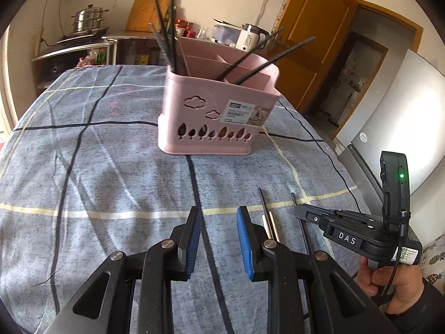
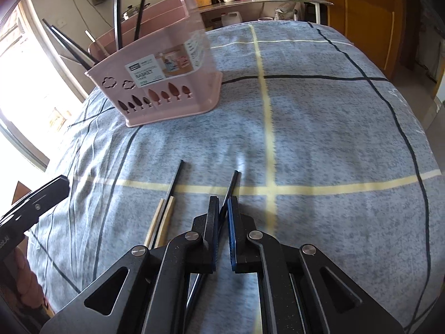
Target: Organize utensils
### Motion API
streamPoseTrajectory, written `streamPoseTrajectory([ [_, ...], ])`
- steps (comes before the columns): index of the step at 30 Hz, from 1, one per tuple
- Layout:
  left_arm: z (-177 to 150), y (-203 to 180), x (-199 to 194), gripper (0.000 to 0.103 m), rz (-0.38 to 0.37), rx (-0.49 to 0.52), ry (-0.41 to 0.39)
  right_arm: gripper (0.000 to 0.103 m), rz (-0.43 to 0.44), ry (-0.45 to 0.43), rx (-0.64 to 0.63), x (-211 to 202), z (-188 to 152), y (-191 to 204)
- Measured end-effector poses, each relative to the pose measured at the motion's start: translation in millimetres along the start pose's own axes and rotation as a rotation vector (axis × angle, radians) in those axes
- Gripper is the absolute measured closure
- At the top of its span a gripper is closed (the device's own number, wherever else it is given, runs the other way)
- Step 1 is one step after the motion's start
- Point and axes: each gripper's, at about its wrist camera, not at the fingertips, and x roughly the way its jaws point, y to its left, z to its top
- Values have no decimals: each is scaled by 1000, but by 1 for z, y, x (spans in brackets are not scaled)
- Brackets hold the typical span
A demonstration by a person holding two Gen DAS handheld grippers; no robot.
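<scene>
A pink utensil basket (image 1: 214, 111) stands on the blue checked tablecloth (image 1: 111, 167), with several black chopsticks upright in its compartments; it also shows in the right wrist view (image 2: 164, 83). My right gripper (image 2: 224, 206) is shut on a black chopstick (image 2: 232, 183) low over the cloth. To its left lie another black chopstick (image 2: 175, 181) and two pale wooden chopsticks (image 2: 164, 222). My left gripper (image 1: 219, 217) is open and empty above the cloth, just left of those loose chopsticks (image 1: 268, 220). The right gripper's body (image 1: 358, 231) shows at lower right.
A counter (image 1: 83, 41) with a steel pot, jars and a white kettle (image 1: 250, 39) stands behind the table. A wooden door (image 1: 314, 41) and a fridge (image 1: 403, 117) are at the right. The table edge drops off on the right.
</scene>
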Motion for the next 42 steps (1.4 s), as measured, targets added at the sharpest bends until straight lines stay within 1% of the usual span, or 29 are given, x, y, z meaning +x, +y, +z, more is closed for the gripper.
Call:
streamPoseTrajectory([
  [3,7,-19,24,77,-31,32,48,97,-4,-3,21,-5,-3,-12],
  [7,14,-39,57,77,-47,57,103,97,-5,-5,32,-10,-7,-22],
  [10,17,-47,75,77,-45,52,128,97,1,-7,39,-13,-9,-26],
  [13,17,-53,91,77,-9,54,155,97,9,-8,44,-13,-8,-28],
  [14,18,-56,91,77,7,70,134,97,8,-8,43,-13,-9,-28],
  [15,17,-58,93,83,27,85,141,97,6,-9,42,-13,-9,-27],
  [16,16,-61,93,95,67,111,139,97,5,-9,40,-12,-9,-27],
  [17,16,-60,94,97,91,128,139,97,4,-10,39,-12,-9,-27],
  [19,13,-53,90,97,91,116,138,97,4,-10,40,-12,-8,-26],
  [21,11,-42,82,97,120,107,132,97,5,-12,39,-12,-9,-26],
  [28,4,-1,58,97,166,39,118,97,5,-9,26,-8,-5,-19],
  [33,0,28,47,98,152,-34,116,97,0,-1,9,-4,0,-15],
  [36,1,33,47,97,137,-49,128,97,-4,14,-9,-2,3,-13],
  [39,4,34,46,96,128,-43,151,97,-13,39,-28,1,8,-11],
  [42,8,28,52,94,147,-13,174,97,-25,59,-46,4,12,-8],
])
